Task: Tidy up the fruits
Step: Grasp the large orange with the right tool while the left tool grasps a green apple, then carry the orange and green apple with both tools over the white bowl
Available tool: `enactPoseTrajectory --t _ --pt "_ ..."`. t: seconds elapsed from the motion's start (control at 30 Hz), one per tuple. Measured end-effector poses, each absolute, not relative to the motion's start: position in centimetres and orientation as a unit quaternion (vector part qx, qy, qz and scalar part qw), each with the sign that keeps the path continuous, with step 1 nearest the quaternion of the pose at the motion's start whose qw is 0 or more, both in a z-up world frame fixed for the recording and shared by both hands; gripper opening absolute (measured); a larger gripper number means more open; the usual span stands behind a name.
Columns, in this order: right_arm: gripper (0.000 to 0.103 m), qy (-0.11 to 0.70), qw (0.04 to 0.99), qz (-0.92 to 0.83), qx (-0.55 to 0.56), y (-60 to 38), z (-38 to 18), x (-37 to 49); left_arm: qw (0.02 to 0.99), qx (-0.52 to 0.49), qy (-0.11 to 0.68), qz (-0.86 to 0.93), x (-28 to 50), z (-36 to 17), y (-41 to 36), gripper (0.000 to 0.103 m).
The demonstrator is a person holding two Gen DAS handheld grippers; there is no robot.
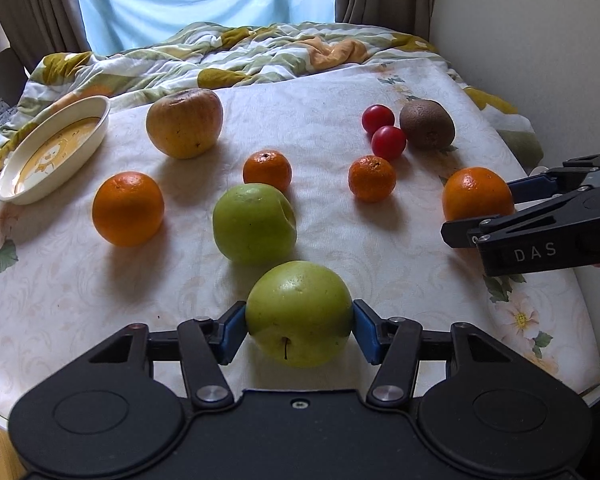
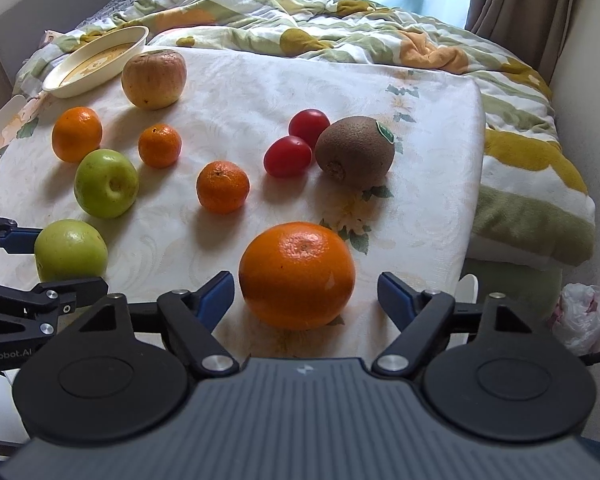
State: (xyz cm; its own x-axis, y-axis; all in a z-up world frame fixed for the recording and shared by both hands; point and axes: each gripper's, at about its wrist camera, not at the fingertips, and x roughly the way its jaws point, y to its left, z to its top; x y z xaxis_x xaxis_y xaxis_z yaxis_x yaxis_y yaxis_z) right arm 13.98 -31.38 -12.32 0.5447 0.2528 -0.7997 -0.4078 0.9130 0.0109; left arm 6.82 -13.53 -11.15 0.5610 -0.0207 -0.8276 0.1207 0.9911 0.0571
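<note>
At the bottom centre of the left wrist view, the left gripper [image 1: 300, 330] has its blue pads against both sides of a green apple [image 1: 299, 312], pinching it where it sits on the floral cloth [image 1: 80, 292]. Just above it in the frame lies a second green apple [image 1: 254, 228], with a small mandarin [image 1: 267, 171] touching its upper edge. Further left sits a large orange [image 1: 128, 208], and at the upper left a cream dish [image 1: 52, 152] rests tilted on the rumpled quilt [image 1: 260, 52], near a yellow-red apple [image 1: 185, 123].

Low in the right wrist view, the right gripper [image 2: 305, 300] is spread around another orange [image 2: 297, 274]; a gap shows on each side between its blue pads and the peel, so it is not gripping. Above that orange in the frame lie a second mandarin [image 2: 222, 186], two red tomatoes [image 2: 287, 156] touching one another, and a kiwi [image 2: 355, 152] with a green sticker, just right of the tomatoes.
</note>
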Motion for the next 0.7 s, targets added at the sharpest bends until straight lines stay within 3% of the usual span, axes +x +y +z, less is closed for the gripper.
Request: enactPoseTrajectory --t 0.33,0.7 --pt "0.077 0.435 0.872 0.205 -0.091 -31.1 -12.5 14.3 0.882 0.053 0.467 -0.037 6.5 -11.1 -13.5 0.06" --pt "0.076 0.435 0.871 0.215 -0.081 -30.6 -11.5 13.7 0.888 0.041 0.458 -0.02 5.4 -9.4 -12.4 0.06"
